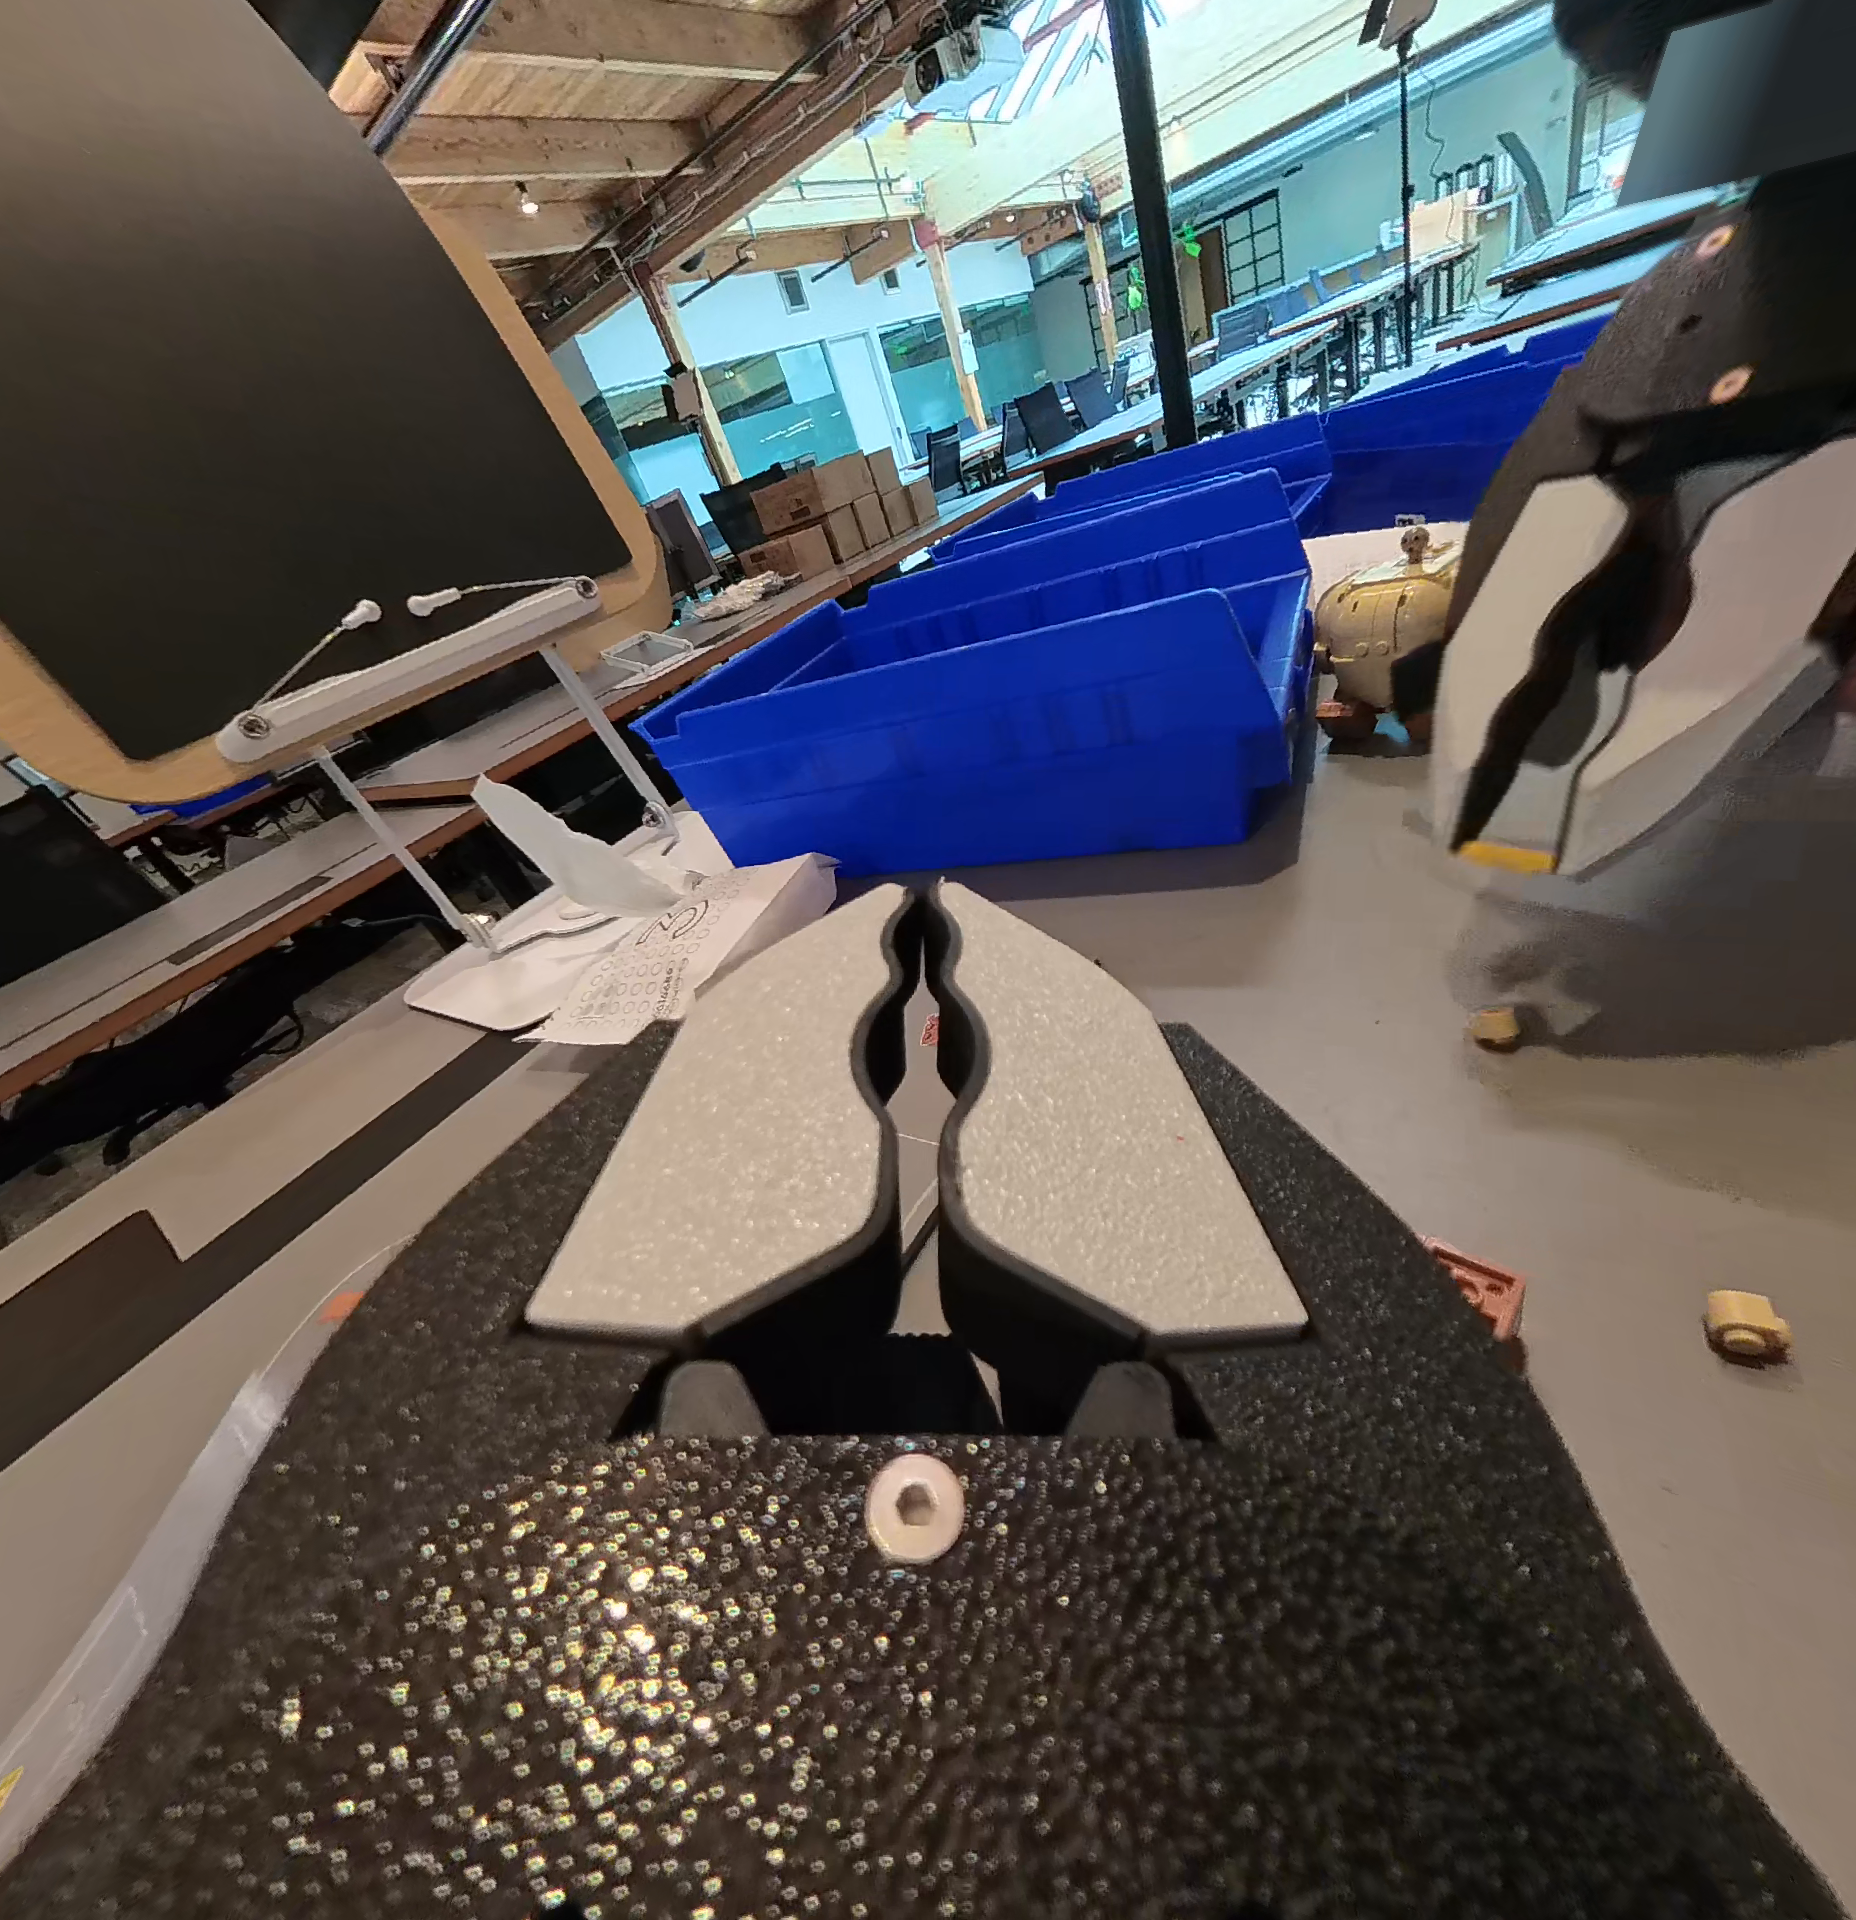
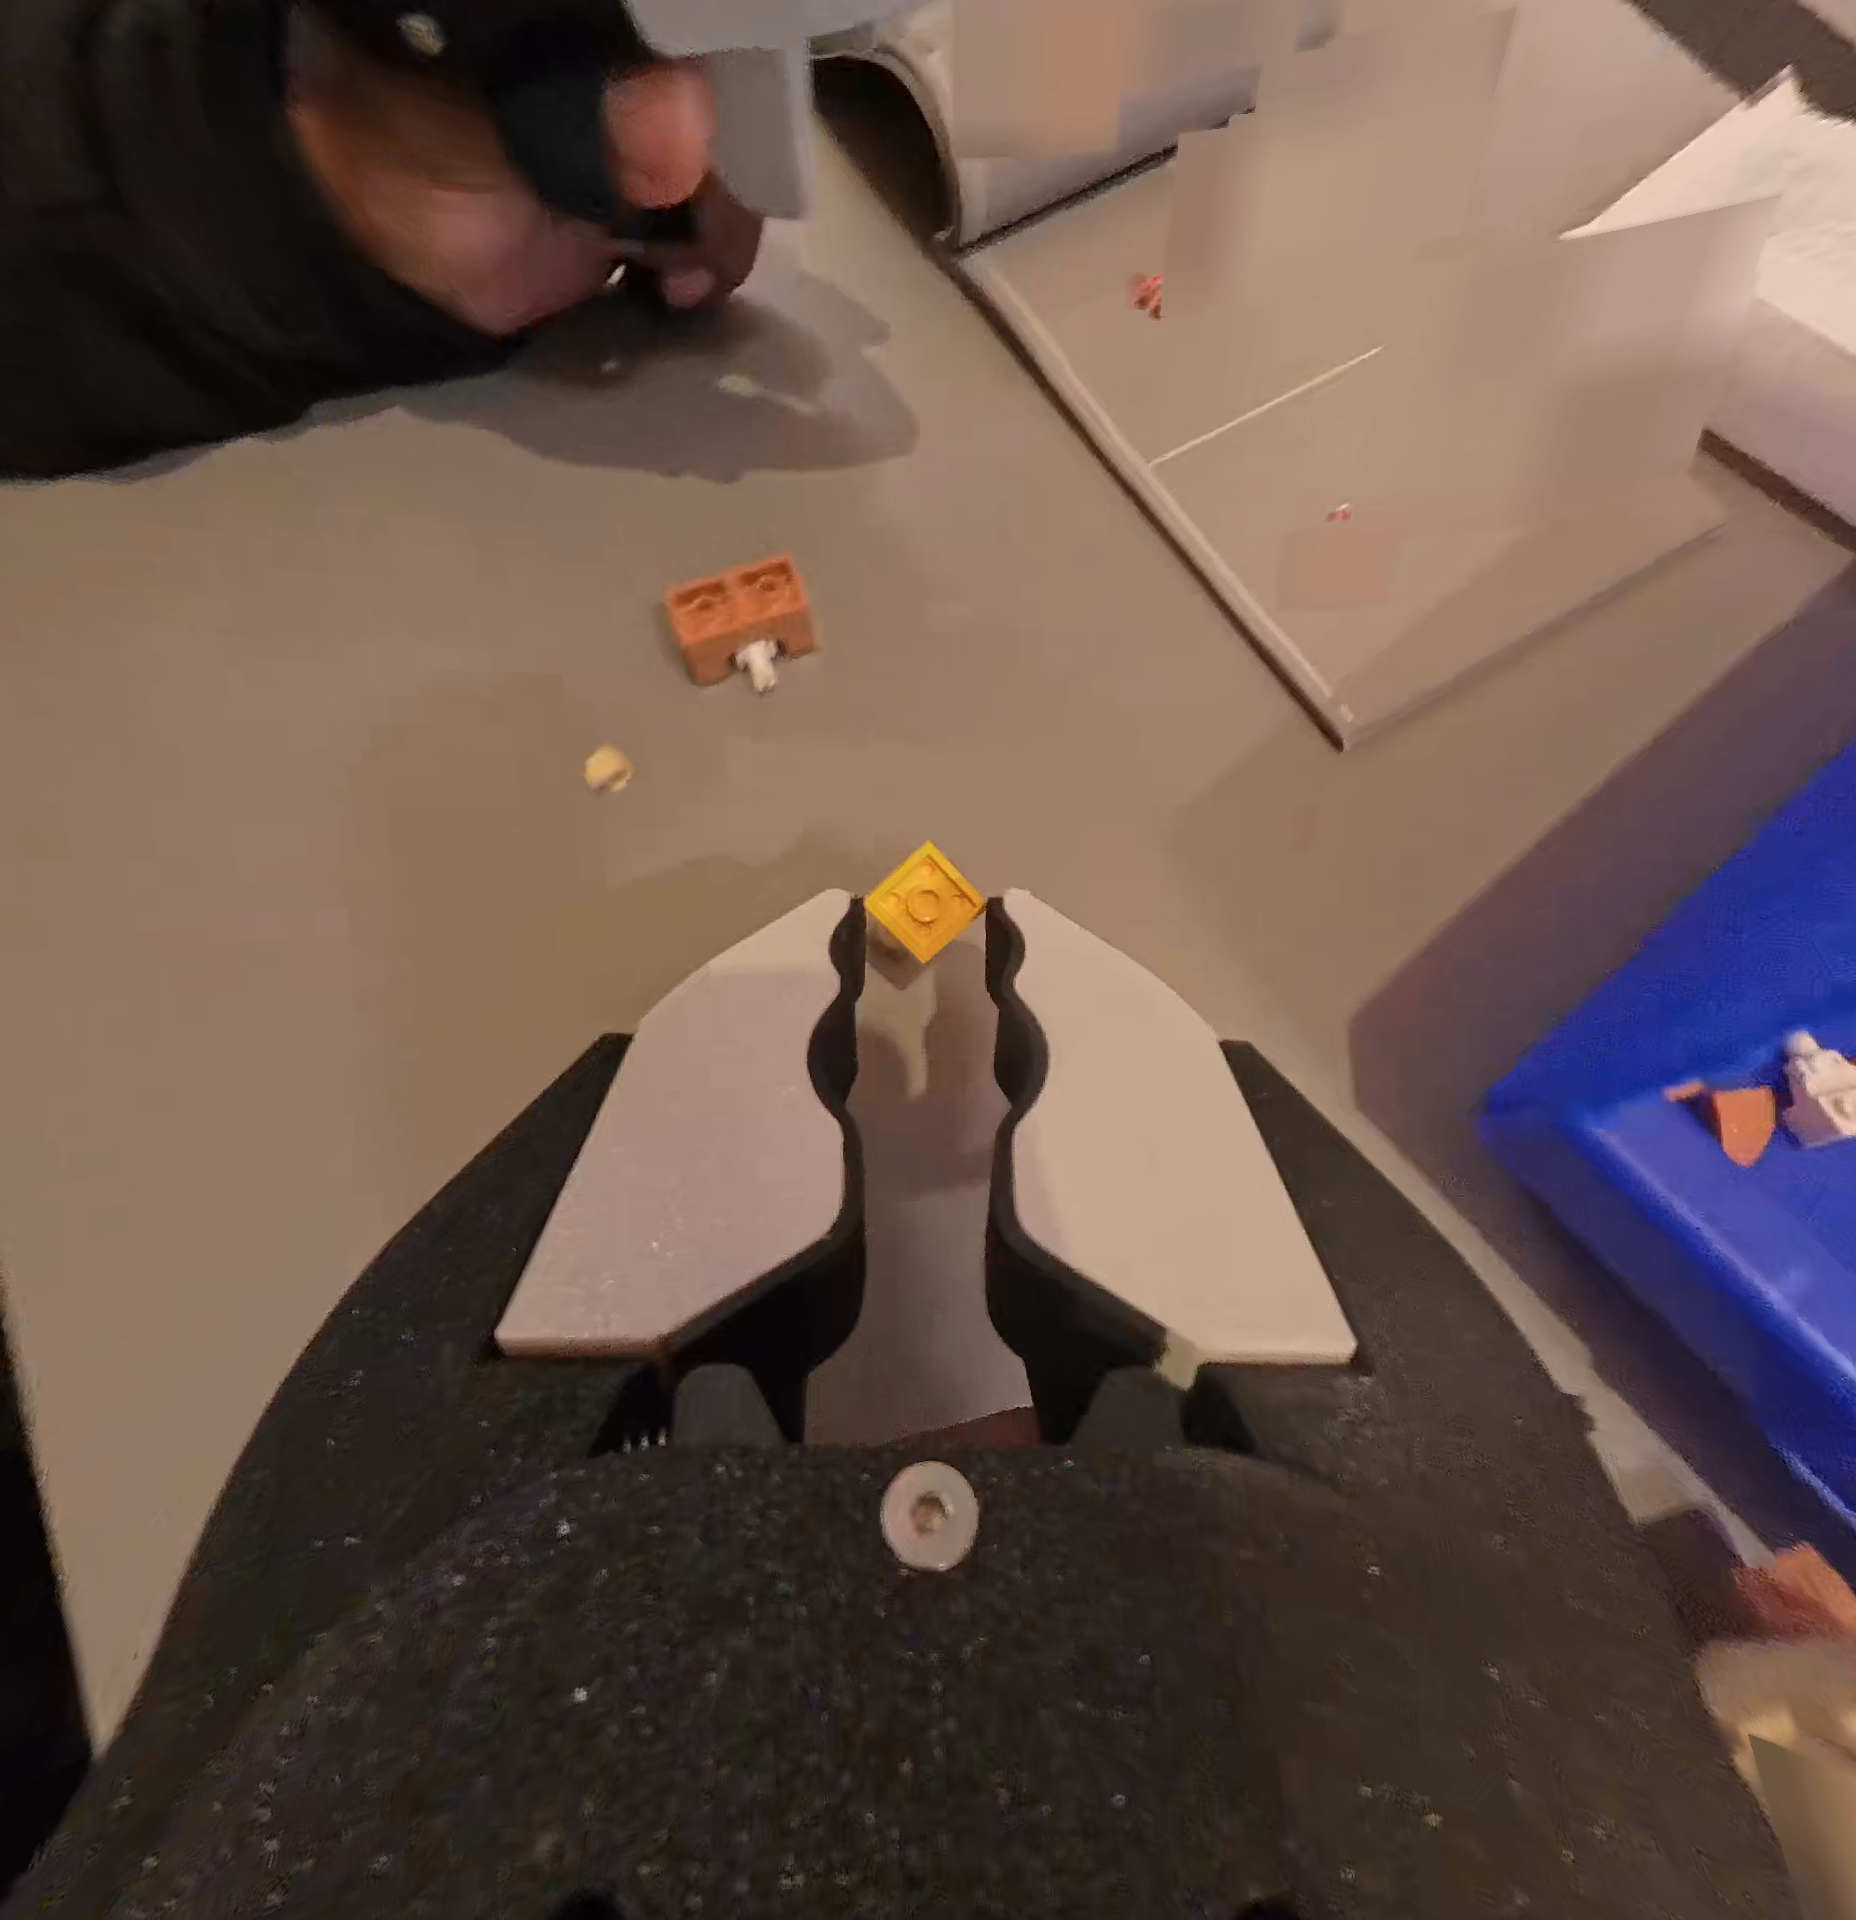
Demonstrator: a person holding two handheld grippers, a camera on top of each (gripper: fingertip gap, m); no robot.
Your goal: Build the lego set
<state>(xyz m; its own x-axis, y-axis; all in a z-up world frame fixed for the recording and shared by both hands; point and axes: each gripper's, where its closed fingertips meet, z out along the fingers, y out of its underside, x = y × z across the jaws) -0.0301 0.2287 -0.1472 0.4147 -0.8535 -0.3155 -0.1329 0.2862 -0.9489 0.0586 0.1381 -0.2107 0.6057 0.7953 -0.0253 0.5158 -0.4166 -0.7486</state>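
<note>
My right gripper is shut on a small yellow square plate, pinched corner to corner between the fingertips above the grey table. A pale piece hangs under the plate. In the left wrist view the right gripper points down at the right, with the yellow plate at its tips, just above the table. My left gripper is shut, its tips meeting, low over the table in front of a blue bin. A brown brick with a white pin and a small tan piece lie ahead of the right gripper.
Several blue bins stand in a row at the back; one holds loose pieces. A tan round model, a tan piece, a pinkish plate, a tablet on a white stand, a printed sheet. A person's hand at top left. The tips of one gripper are about 15 cm away from the tips of the other.
</note>
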